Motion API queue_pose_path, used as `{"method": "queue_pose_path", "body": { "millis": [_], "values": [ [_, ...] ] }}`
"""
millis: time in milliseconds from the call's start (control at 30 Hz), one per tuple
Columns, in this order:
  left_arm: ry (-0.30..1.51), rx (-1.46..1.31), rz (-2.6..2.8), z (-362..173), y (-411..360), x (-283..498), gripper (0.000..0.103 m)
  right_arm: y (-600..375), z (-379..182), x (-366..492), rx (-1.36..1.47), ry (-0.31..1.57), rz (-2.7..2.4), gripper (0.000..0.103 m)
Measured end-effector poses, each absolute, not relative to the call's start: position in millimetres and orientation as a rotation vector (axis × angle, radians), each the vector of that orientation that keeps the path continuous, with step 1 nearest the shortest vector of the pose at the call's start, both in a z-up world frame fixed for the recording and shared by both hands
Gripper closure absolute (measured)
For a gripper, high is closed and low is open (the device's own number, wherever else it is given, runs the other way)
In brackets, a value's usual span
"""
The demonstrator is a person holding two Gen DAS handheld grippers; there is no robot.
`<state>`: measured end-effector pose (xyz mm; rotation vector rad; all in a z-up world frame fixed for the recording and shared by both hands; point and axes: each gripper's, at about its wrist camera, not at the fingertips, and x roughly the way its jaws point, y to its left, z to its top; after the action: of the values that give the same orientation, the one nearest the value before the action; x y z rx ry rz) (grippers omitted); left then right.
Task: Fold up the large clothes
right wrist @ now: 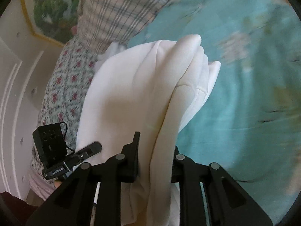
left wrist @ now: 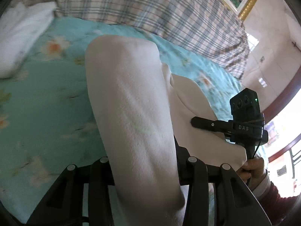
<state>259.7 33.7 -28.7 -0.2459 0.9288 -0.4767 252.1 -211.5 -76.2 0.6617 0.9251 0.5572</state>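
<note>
White garment [left wrist: 131,101] is lifted off the bed, pinched by both claws.

Left wrist view: left claw [left wrist: 144,162] is clamped on a thick fold of it. Cloth rises from between the fingers toward 12 o'clock, long axis roughly along the claw's forward line, top edge leaning slightly to 11. At 3 o'clock the right claw [left wrist: 195,123] bites into a second flap of the same garment, with the right hand [left wrist: 253,166] on its handle at 4. Teal floral bedsheet [left wrist: 47,86] lies below, well apart from the cloth; plaid blanket [left wrist: 150,7] at 12, white pillow [left wrist: 20,39] at 10.

Right wrist view: right claw [right wrist: 156,162] is closed on a bunched ridge of the garment [right wrist: 131,86], which runs up toward 12–1 o'clock and ends in stacked folds. Left claw [right wrist: 94,147] sits at 8–9 o'clock, tip against the same cloth. Floral-print cover [right wrist: 64,86] at 9, picture frame [right wrist: 28,18] at 11.

Judgement: both claws grip near one end and close together, neither clearly nearer to the bed. Next move hinges on the hanging length: lay its long axis flat on the sheet before creasing.
</note>
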Motion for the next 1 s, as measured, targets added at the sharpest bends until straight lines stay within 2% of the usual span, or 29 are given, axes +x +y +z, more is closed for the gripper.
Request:
{"method": "queue_pose_path", "body": {
  "millis": [167, 267, 467, 500, 567, 767, 967, 1000],
  "values": [
    [0.954, -0.327, -0.419, -59, 78, 252, 0.061, -186, -100, 267, 0.667, 0.978, 0.558, 0.083],
    [0.972, -0.383, -0.396, -85, 86, 256, 0.054, -191, -115, 269, 0.699, 1.007, 0.531, 0.082],
    [0.968, -0.436, -0.366, -88, 99, 249, 0.045, -192, -104, 263, 0.648, 1.013, 0.447, 0.066],
    [0.964, -0.431, -0.358, -85, 100, 246, 0.045, -194, -100, 260, 0.635, 1.004, 0.424, 0.06],
    [0.94, -0.424, -0.337, -77, 107, 236, 0.045, -199, -85, 251, 0.598, 0.96, 0.358, 0.057],
    [0.779, -0.451, -0.35, -37, 127, 206, 0.049, -202, -44, 232, 0.506, 0.832, 0.338, 0.058],
    [0.763, -0.377, -0.436, -26, 107, 212, 0.053, -182, -66, 259, 0.475, 0.926, 0.313, 0.058],
    [0.781, -0.364, -0.455, -30, 102, 214, 0.056, -183, -70, 261, 0.48, 0.934, 0.313, 0.061]
  ]
}}
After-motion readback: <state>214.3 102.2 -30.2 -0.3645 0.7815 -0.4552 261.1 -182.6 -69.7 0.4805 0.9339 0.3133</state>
